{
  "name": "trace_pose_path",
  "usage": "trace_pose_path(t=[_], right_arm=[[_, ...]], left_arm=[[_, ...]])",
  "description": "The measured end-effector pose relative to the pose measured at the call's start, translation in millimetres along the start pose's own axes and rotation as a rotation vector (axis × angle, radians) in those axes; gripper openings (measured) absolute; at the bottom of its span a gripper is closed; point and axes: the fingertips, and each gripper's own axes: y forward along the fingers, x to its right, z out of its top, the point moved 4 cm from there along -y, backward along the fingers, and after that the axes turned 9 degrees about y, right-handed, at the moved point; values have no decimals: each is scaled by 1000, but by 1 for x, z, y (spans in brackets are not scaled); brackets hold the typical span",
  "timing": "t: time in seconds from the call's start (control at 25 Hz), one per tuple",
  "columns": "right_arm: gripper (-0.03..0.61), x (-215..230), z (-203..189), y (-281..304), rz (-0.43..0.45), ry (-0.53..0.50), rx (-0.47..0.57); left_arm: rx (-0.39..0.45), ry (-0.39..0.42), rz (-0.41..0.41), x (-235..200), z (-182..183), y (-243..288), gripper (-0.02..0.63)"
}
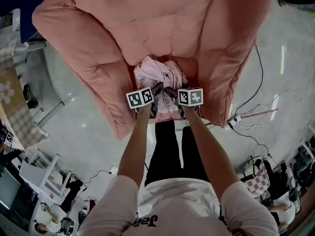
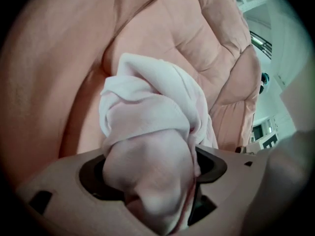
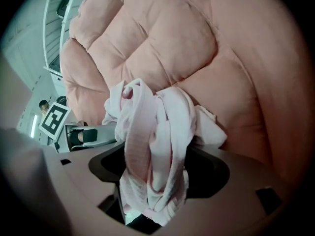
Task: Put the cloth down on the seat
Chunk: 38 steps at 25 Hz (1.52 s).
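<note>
1. Both claws stood wide. The left claw point(image 1: 153, 98) and the right claw point(image 1: 178, 100) sat side by side at mid-frame in the head view. Each had a bunch of the pink cloth point(image 1: 160, 75) lying between its jaws, apparently loose rather than pinched.
2. The cloth lay crumpled just above the claws, seemingly resting on the front part of the seat point(image 1: 152, 36).
3. By my judgement the step in hand was the release that ends the set-down. The next move called for drawing both claws straight back toward the lower frame, so the folds could slip free.
4. The seat's front edge lay right beneath the claws, so a snagged fold could drag the cloth off it.
5. The padded left arm point(image 1: 91, 75) and right arm point(image 1: 231, 58) hemmed in the sides. Open room lay deeper on the seat, toward the upper frame, and over the floor point(image 1: 88, 141) below.
</note>
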Motion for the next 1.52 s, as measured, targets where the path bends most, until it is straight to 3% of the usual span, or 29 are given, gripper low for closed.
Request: trace_pose_path(t=[0.2, 0.56, 1.0, 1.2, 1.52], right_arm=[[330, -12, 0, -39, -30, -33, 76], [330, -56, -26, -130, 40, -140, 164], [330, -34, -120, -235, 41, -235, 197], [330, -22, -133, -281, 46, -296, 286], [330, -74, -82, -361, 44, -518, 543]], left_arm=[[57, -5, 50, 8, 2, -42, 377], [159, -5, 110, 67, -34, -125, 377], [240, -9, 131, 169, -153, -181, 376], [331, 98, 151, 215, -169, -201, 376], [598, 300, 232, 273, -117, -268, 376]])
